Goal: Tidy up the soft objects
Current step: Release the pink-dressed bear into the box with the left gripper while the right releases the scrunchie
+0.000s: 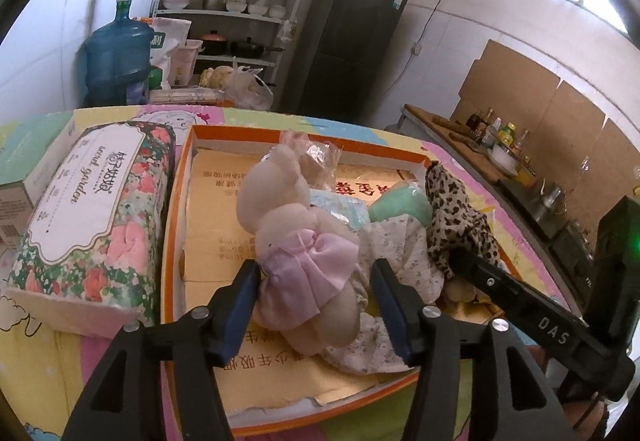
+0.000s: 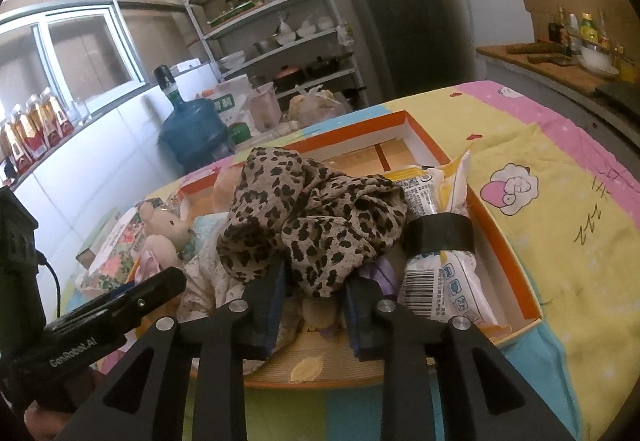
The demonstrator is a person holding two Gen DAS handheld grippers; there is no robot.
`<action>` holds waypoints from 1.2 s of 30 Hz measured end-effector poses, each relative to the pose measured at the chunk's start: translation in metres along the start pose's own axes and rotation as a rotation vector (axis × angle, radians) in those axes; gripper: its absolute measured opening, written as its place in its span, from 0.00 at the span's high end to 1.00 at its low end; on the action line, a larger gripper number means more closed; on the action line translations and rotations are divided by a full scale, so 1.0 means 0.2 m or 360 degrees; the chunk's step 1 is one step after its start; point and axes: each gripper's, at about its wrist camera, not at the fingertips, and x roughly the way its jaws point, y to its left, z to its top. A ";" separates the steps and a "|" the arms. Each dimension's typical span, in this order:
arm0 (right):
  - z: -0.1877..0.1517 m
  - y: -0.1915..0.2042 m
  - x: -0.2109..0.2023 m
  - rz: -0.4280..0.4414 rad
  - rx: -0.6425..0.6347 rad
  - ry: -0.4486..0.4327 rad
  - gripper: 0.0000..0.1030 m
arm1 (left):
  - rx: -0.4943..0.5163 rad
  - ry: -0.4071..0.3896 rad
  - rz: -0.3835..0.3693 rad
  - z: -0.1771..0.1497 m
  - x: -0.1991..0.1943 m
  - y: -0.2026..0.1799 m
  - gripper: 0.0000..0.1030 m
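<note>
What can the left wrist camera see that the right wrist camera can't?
Only the left wrist view shows the mint green bundle and the doll's pink skirt facing us, between the open left hand-held gripper. Only the right wrist view shows the taped white packet and the bottles on the sill. Both show the doll, leopard cloth, orange tray and flowery tissue pack.

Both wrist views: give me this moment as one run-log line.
left hand-held gripper: open around plush doll | right hand-held gripper: on leopard-print cloth, grip unclear | both in orange box | tissue pack outside
</note>
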 end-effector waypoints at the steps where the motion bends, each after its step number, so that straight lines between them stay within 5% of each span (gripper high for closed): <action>1: 0.00 0.00 0.00 -0.0003 -0.0001 0.0000 0.73 | 0.0002 -0.0010 -0.0005 0.00 -0.01 0.00 0.37; 10: -0.01 0.03 -0.04 -0.0040 -0.0012 -0.0006 0.53 | 0.0003 -0.0043 -0.0013 0.00 -0.07 -0.02 0.31; 36: -0.05 0.15 -0.23 -0.0076 -0.0040 -0.0087 0.48 | 0.0039 -0.0171 0.0018 -0.05 -0.36 -0.04 0.31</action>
